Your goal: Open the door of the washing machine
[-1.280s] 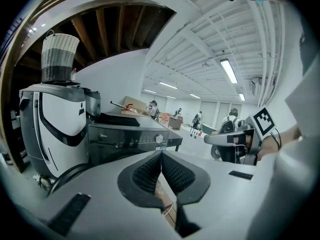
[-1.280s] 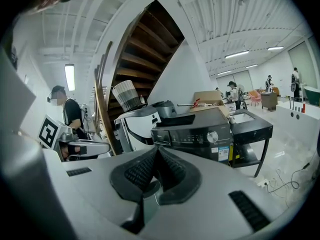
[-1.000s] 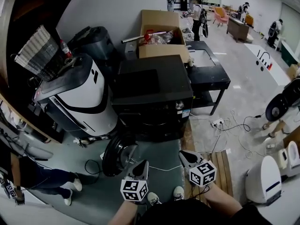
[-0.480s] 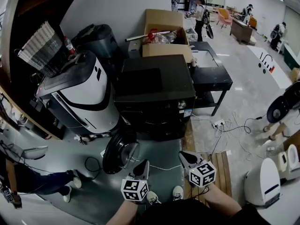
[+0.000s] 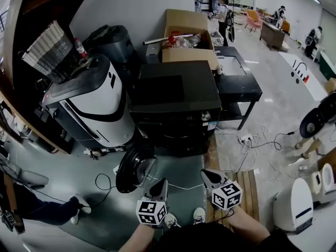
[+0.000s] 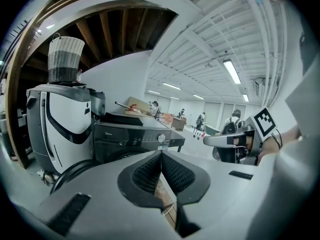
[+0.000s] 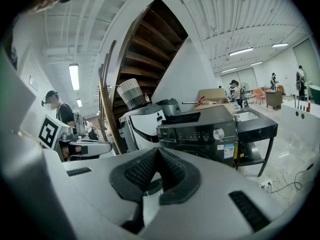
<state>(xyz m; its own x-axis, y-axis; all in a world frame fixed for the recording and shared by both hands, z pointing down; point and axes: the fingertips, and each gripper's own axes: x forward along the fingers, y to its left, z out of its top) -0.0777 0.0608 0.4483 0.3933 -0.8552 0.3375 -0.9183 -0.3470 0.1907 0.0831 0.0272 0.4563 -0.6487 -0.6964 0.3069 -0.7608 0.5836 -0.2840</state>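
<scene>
The black front-loading washing machine [image 5: 176,96] stands in the middle of the head view, and its round door [image 5: 134,168] hangs swung out to the left over the floor. My left gripper [image 5: 159,185] is shut and empty, a short way right of the door and apart from it. My right gripper [image 5: 206,175] is also shut and empty, in front of the machine's right corner. The left gripper view looks over its closed tips [image 6: 161,154] at the machine [image 6: 130,139]. The right gripper view shows shut tips [image 7: 157,150] and the control panel [image 7: 200,131].
A white and black appliance [image 5: 89,106] with a woven basket [image 5: 44,51] stands left of the machine. Behind are a cardboard box [image 5: 186,33] and a black table [image 5: 239,85]. Cables and a power strip [image 5: 244,138] lie right, by a wooden pallet [image 5: 247,185].
Both grippers have stayed where they were, still shut. The head view has drifted slightly, and a person's legs at the lower left have moved further left.
</scene>
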